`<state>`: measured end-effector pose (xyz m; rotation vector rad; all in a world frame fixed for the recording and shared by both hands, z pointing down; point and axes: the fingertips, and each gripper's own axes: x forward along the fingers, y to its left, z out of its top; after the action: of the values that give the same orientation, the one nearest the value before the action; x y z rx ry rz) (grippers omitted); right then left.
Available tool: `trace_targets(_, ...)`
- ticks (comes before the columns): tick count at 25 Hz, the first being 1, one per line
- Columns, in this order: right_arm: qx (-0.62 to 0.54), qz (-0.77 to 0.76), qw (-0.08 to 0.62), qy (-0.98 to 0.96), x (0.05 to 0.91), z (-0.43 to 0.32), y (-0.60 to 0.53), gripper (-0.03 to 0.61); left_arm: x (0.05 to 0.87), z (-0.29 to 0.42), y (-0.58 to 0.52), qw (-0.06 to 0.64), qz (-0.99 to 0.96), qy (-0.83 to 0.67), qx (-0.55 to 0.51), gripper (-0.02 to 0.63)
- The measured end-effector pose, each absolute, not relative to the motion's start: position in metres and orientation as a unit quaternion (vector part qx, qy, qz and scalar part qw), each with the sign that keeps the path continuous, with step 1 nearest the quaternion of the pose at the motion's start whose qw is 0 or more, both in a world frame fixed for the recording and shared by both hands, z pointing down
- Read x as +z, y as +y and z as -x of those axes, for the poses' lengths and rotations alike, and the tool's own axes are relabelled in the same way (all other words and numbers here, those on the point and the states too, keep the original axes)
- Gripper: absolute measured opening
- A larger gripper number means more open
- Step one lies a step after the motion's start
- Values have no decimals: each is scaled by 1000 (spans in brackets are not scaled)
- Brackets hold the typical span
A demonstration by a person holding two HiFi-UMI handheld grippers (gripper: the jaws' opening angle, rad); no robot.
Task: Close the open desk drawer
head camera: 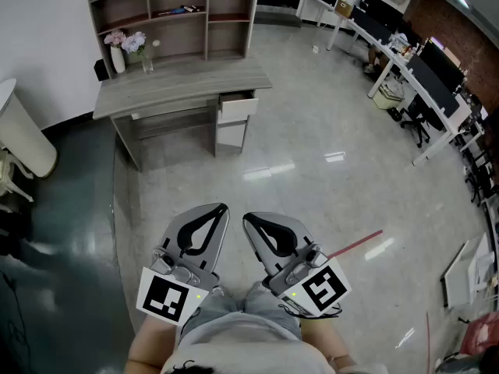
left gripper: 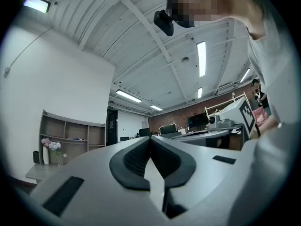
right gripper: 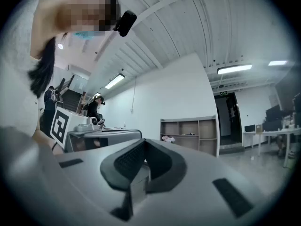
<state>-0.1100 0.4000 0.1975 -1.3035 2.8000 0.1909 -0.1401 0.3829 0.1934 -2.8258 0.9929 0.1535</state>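
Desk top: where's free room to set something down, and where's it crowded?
Free: the desk top from the glass rightward to the end above the open drawer, in front of the hutch. Crowded: the left end, where the flower vase and the glass stand close together.

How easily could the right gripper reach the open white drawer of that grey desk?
Probably not from here: the right gripper sits by the person's body, glossy floor between it and the open white drawer. Nothing blocks the way.

The white-fronted drawer [head camera: 238, 107] stands pulled out beneath the grey desk [head camera: 187, 84] top.
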Motion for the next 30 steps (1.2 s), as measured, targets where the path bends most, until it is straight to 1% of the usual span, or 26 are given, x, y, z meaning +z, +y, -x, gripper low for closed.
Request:
trace_targets(14,72,418,25,905,192,126,384,8,191,156,368,77,939,331,54,11)
trace_targets(19,63,435,28,898,198,124,366,9,199,158,349,95,939,329,43,11)
trace_targets(23,58,430,6,901,212,113,348,9,208,150,331,82,940,326,55,11)
trace_targets(30,69,415,-8,907,230,85,290,9,225,118,277,85,943,322,23,11)
